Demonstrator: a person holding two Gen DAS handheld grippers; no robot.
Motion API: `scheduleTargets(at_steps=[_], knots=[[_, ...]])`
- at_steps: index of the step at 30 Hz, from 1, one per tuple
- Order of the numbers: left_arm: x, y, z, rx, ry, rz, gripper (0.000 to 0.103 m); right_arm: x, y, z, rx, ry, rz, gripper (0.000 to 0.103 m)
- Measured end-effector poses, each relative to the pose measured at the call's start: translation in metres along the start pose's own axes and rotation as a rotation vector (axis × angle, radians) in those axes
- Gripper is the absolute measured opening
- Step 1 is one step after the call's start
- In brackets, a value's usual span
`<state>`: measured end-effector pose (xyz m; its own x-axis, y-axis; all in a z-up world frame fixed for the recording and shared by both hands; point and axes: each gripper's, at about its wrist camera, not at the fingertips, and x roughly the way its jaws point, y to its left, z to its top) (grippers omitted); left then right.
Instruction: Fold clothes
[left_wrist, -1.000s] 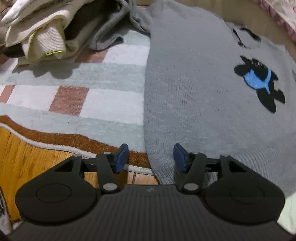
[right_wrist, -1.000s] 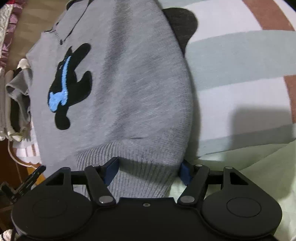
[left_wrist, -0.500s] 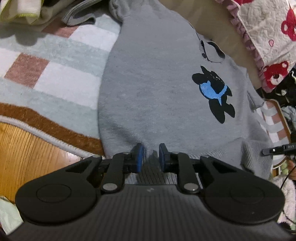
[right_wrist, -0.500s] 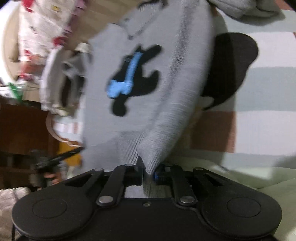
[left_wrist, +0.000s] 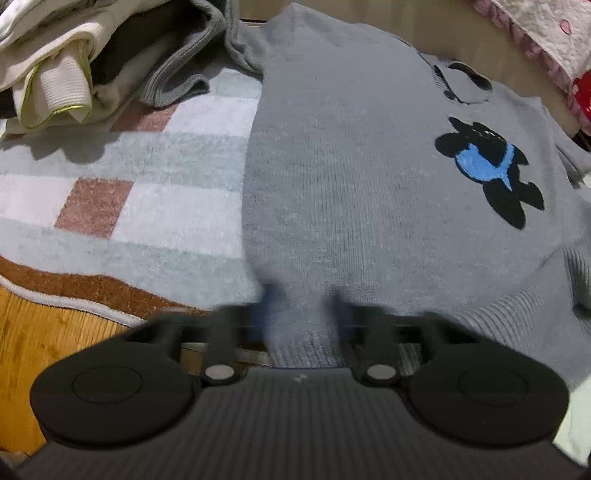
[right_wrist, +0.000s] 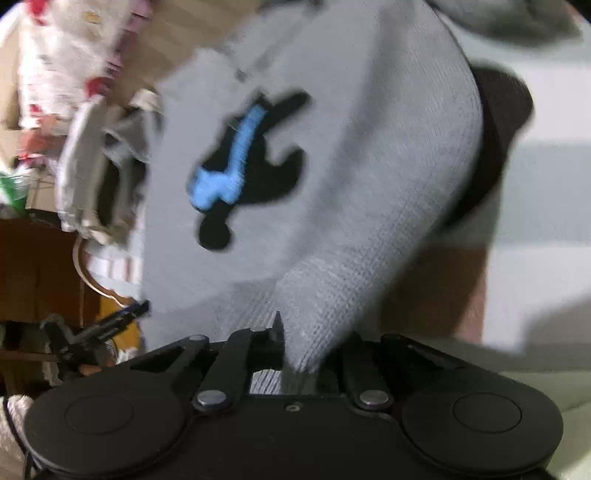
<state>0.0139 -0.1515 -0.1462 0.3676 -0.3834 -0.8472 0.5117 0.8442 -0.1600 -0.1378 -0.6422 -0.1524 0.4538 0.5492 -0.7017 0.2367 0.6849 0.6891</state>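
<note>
A grey knit sweater (left_wrist: 351, 177) with a black and blue figure on the chest lies on a checked rug (left_wrist: 140, 206). My left gripper (left_wrist: 301, 314) is at its ribbed hem near the left corner, jaws blurred and partly apart with hem fabric between them. My right gripper (right_wrist: 301, 347) is shut on the hem of the sweater (right_wrist: 332, 206) at the other corner and holds it lifted, so the cloth hangs in a fold.
A pile of cream and grey clothes (left_wrist: 74, 62) lies at the rug's far left. Wooden floor (left_wrist: 44, 332) shows beyond the rug's brown edge. A quilted pink and red cover (left_wrist: 546, 40) is at the far right. My left gripper (right_wrist: 99, 328) shows in the right wrist view.
My left gripper closed on the hem, and its jaws now stand wider apart and blurred. My right gripper closed on the hem and lifted its corner.
</note>
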Motion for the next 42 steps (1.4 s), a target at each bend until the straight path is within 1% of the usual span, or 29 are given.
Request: scheduleTargets(at_steps=[3, 4, 6, 7, 8, 10, 11, 12, 13, 14, 15, 16, 17, 18, 19, 21, 22, 24, 26, 27, 30, 32, 34, 35, 36, 37, 38, 40, 42], knots=[[0.002, -0.006, -0.004, 0.003, 0.002, -0.02, 0.015, -0.008, 0.006, -0.003, -0.046, -0.039, 0.038, 0.011], [0.004, -0.009, -0.005, 0.016, -0.005, -0.009, 0.018, -0.01, 0.006, -0.003, -0.045, -0.044, 0.06, 0.011], [0.007, -0.013, -0.004, 0.017, -0.01, -0.008, 0.033, -0.014, 0.004, -0.001, -0.03, -0.047, 0.115, 0.011], [0.008, -0.013, -0.003, 0.008, -0.009, -0.014, 0.037, -0.014, 0.003, -0.001, -0.021, -0.044, 0.132, 0.011], [0.009, -0.013, -0.001, -0.001, -0.007, -0.02, 0.04, -0.012, 0.002, -0.001, -0.008, -0.035, 0.134, 0.015], [0.012, -0.011, 0.003, -0.015, -0.021, -0.033, 0.048, -0.006, 0.001, -0.001, 0.017, -0.015, 0.122, 0.016], [0.015, -0.009, 0.005, -0.016, -0.036, -0.041, 0.061, -0.001, 0.001, 0.0, 0.031, -0.011, 0.084, 0.029], [0.018, -0.01, 0.007, -0.014, -0.05, -0.053, 0.077, 0.004, 0.0, 0.002, 0.046, -0.021, 0.037, 0.05], [0.022, -0.015, 0.008, 0.0, -0.056, -0.043, 0.08, 0.009, -0.001, 0.003, 0.062, -0.031, -0.009, 0.055], [0.025, -0.021, 0.009, 0.019, -0.063, -0.032, 0.079, 0.014, -0.001, 0.005, 0.077, -0.041, -0.056, 0.055], [0.025, -0.029, 0.009, 0.068, -0.074, -0.013, 0.064, 0.019, -0.002, 0.006, 0.092, -0.051, -0.102, 0.053], [0.025, -0.038, 0.01, 0.117, -0.086, 0.006, 0.047, 0.022, -0.003, 0.007, 0.106, -0.068, -0.12, 0.048], [0.025, -0.045, 0.01, 0.159, -0.095, 0.019, 0.012, 0.02, -0.003, 0.007, 0.111, -0.085, -0.098, 0.023], [0.022, -0.045, 0.013, 0.152, -0.092, -0.006, 0.012, 0.017, -0.002, 0.007, 0.107, -0.09, -0.077, 0.009], [0.016, -0.045, 0.017, 0.127, -0.098, -0.005, 0.012, 0.013, -0.001, 0.006, 0.103, -0.095, -0.055, 0.009], [-0.003, -0.043, 0.022, 0.104, -0.142, -0.01, 0.011, -0.001, 0.002, 0.005, 0.109, -0.102, -0.032, 0.009], [-0.015, -0.044, 0.025, 0.109, -0.17, -0.012, 0.01, -0.011, 0.003, 0.004, 0.124, -0.102, -0.019, 0.009], [-0.046, -0.044, 0.031, 0.117, -0.228, -0.023, 0.008, -0.032, 0.007, 0.002, 0.167, -0.097, 0.027, 0.009], [-0.081, -0.04, 0.04, 0.118, -0.284, -0.032, 0.008, -0.053, 0.019, 0.0, 0.159, -0.101, 0.076, 0.009], [-0.094, -0.036, 0.045, 0.101, -0.296, -0.058, 0.008, -0.064, 0.027, -0.001, 0.146, -0.106, 0.101, 0.009], [-0.126, -0.028, 0.054, 0.069, -0.32, -0.093, 0.007, -0.093, 0.052, -0.004, 0.098, -0.118, 0.192, 0.009], [-0.145, -0.021, 0.05, 0.034, -0.318, -0.131, 0.007, -0.108, 0.07, -0.01, 0.05, -0.121, 0.231, 0.009], [-0.153, -0.014, 0.038, 0.021, -0.296, -0.104, 0.007, -0.119, 0.082, -0.021, 0.004, -0.12, 0.231, 0.009], [-0.147, -0.009, 0.031, 0.018, -0.258, -0.081, 0.007, -0.12, 0.083, -0.027, -0.007, -0.107, 0.214, 0.009], [-0.141, -0.004, 0.023, 0.015, -0.22, -0.059, 0.007, -0.116, 0.085, -0.036, -0.036, -0.085, 0.175, 0.009], [-0.133, 0.001, 0.016, 0.012, -0.178, -0.037, 0.008, -0.11, 0.088, -0.044, -0.07, -0.057, 0.107, 0.009], [-0.115, 0.004, 0.008, 0.009, -0.104, -0.017, 0.008, -0.099, 0.088, -0.051, -0.1, -0.02, 0.011, 0.009], [-0.086, 0.004, -0.001, 0.02, -0.003, 0.004, 0.009, -0.074, 0.082, -0.058, -0.119, 0.046, -0.127, 0.013], [-0.071, -0.002, 0.0, 0.043, 0.035, 0.065, 0.01, -0.055, 0.079, -0.061, -0.127, 0.077, -0.234, 0.022]])
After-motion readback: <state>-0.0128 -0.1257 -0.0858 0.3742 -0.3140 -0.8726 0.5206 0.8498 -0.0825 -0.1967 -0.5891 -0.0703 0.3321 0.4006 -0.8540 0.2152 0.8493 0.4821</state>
